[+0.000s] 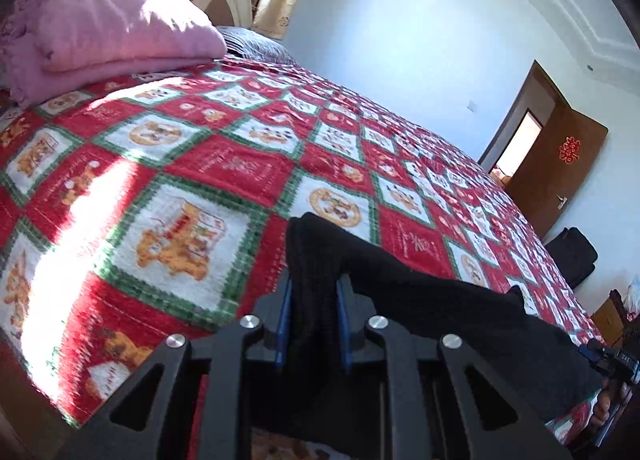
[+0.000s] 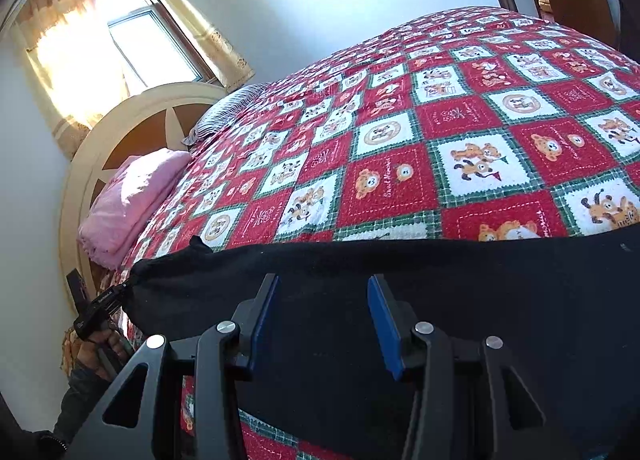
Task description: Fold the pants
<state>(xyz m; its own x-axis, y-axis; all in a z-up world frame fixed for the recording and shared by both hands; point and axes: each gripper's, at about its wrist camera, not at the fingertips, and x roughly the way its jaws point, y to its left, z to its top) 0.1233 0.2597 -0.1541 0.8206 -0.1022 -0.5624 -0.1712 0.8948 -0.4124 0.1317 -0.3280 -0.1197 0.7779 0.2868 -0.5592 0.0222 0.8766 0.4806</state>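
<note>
Black pants (image 1: 420, 300) lie along the near edge of a bed with a red, white and green checked quilt (image 1: 224, 164). My left gripper (image 1: 314, 292) is shut on one end of the pants, and the cloth bunches up between its blue pads (image 1: 285, 312). In the right wrist view the pants (image 2: 400, 268) stretch flat across the quilt (image 2: 400, 132). My right gripper (image 2: 322, 292) is open just above the black cloth, with its blue pads (image 2: 384, 320) apart. The left gripper (image 2: 102, 300) shows there at the pants' far left end.
A folded pink blanket (image 1: 104, 24) and a striped pillow (image 1: 248, 40) lie by the round headboard (image 2: 132, 120). A window with curtains (image 2: 132, 32) is behind it. A brown door (image 1: 560, 164) and a black bag (image 1: 572, 256) stand past the bed's foot.
</note>
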